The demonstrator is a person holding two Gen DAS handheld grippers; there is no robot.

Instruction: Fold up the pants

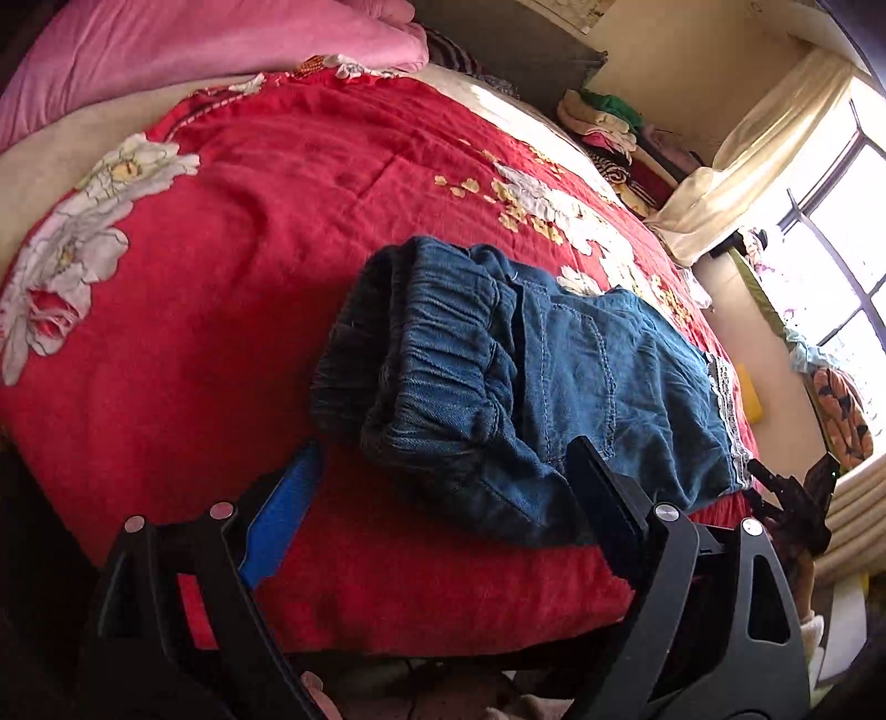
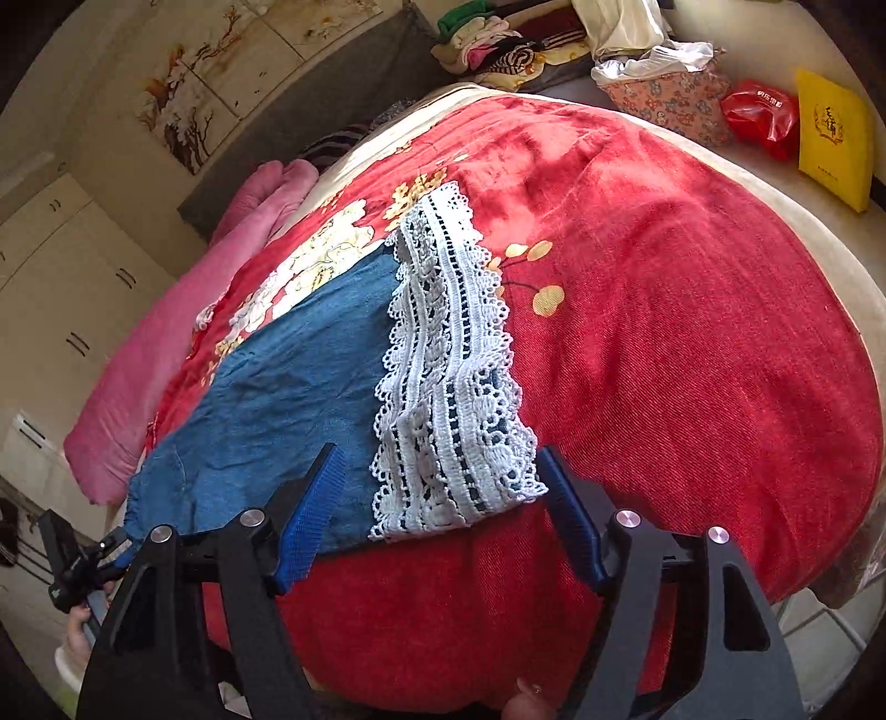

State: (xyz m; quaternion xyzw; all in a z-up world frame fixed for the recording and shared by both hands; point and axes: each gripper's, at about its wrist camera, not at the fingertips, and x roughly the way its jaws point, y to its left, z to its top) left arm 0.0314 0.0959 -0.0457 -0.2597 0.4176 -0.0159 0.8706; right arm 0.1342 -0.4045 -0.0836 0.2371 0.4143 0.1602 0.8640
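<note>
Blue denim pants (image 1: 554,360) lie folded flat on the red flowered blanket (image 1: 249,249), elastic waistband (image 1: 437,354) toward my left gripper. My left gripper (image 1: 446,446) is open; the waistband's near corner lies between its fingers, and the blue left pad (image 1: 288,498) is clear of the cloth. In the right wrist view the pants (image 2: 288,387) end in white lace hems (image 2: 448,387). My right gripper (image 2: 437,451) is open low over the hems' near edge, a finger on each side. Neither pad visibly presses the fabric.
A pink quilt (image 1: 194,50) lies at the head of the bed. Piled clothes (image 2: 498,44), a red bag (image 2: 764,111) and a yellow packet (image 2: 830,138) sit at the far side. The bed's near edge runs just under both grippers. A hand (image 2: 77,620) holds the left gripper.
</note>
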